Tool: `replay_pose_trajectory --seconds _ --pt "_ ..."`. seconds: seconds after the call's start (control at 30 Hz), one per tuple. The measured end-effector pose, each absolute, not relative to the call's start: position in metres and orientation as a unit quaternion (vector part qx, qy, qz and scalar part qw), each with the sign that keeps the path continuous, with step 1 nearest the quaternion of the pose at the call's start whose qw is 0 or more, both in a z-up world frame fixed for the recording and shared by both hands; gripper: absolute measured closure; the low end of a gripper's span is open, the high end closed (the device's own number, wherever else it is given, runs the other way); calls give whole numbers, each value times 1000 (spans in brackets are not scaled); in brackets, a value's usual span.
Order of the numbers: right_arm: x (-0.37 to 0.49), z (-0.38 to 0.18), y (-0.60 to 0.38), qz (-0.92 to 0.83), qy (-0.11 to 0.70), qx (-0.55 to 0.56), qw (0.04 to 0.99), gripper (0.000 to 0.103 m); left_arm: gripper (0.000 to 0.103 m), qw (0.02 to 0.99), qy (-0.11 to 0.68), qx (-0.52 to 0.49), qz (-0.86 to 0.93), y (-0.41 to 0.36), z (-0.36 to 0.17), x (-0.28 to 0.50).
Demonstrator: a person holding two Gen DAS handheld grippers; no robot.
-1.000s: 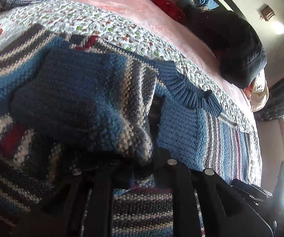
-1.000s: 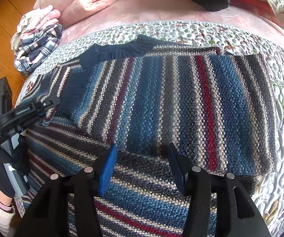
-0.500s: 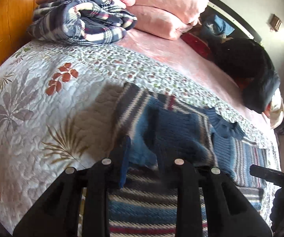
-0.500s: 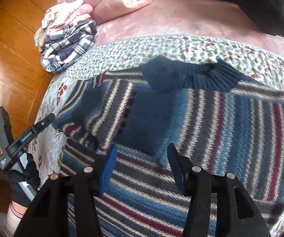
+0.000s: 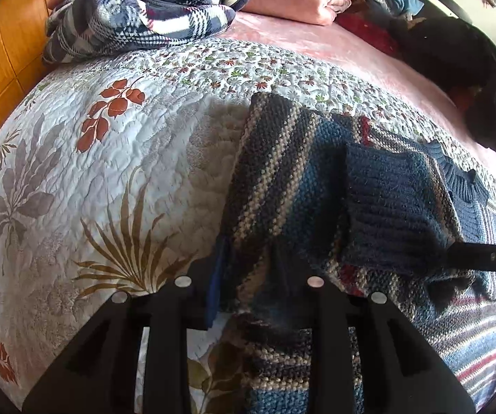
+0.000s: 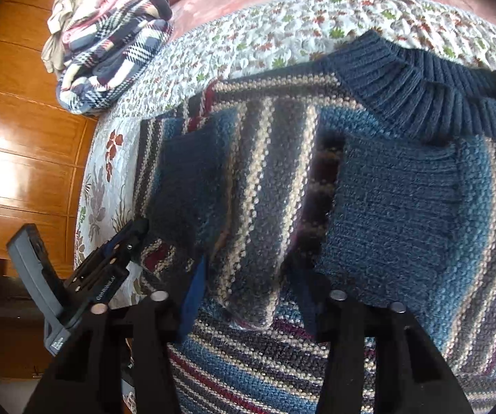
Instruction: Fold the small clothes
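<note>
My left gripper (image 5: 258,286) has its fingers apart around the folded left edge of the striped sweater (image 5: 292,179), which lies on the quilt (image 5: 109,158) near the bed's left side, collar (image 6: 427,72) toward the pillows. My right gripper (image 6: 248,286) also has its fingers apart, a hump of folded sleeve (image 6: 258,207) bulging between them; I cannot tell whether either pad presses the knit.

My worry is the sleeve. The knit is thick and springy, so if I lift away without smoothing it, I judge the fold could spring back or slide off the body panel. If either gripper catches one layer only, it would drag the whole sweater toward the bed's edge.

Against half a second ago, both cameras sit lower and closer to the sweater, and the sleeve cuff (image 6: 185,186) now lies further across the body.
</note>
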State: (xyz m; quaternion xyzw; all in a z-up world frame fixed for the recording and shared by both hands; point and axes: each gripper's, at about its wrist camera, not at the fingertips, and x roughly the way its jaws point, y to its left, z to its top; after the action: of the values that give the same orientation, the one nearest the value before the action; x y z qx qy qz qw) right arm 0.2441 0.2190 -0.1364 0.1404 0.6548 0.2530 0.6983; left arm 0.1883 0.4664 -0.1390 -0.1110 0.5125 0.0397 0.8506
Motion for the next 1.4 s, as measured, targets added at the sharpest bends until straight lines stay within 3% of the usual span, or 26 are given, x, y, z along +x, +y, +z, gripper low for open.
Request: replay_pose_trajectory --seconds 0.13,0.27,0.5,0.77,1.0,1.07,1.13,1.4 --pt "239 -131 224 253 640 107 718 83 75 851 496 -167 33 483 -128 180" --pt "233 -104 222 268 607 84 744 85 75 854 476 -205 48 499 -117 171" --pt "229 -58 189 273 555 71 783 85 77 871 456 -183 19 482 -99 175" --pt "246 -98 135 224 589 112 768 85 77 861 486 -143 -36 423 -120 194" --pt "249 -124 126 209 609 112 757 78 75 851 508 -129 -27 413 -142 205" --pt "247 -113 127 195 602 88 769 67 75 849 509 -139 -28 416 -139 205" --pt "240 -92 131 182 574 49 797 63 75 849 504 -154 -30 422 -131 201" --pt "232 -73 201 241 561 -50 791 59 74 852 496 -163 -22 418 -116 184"
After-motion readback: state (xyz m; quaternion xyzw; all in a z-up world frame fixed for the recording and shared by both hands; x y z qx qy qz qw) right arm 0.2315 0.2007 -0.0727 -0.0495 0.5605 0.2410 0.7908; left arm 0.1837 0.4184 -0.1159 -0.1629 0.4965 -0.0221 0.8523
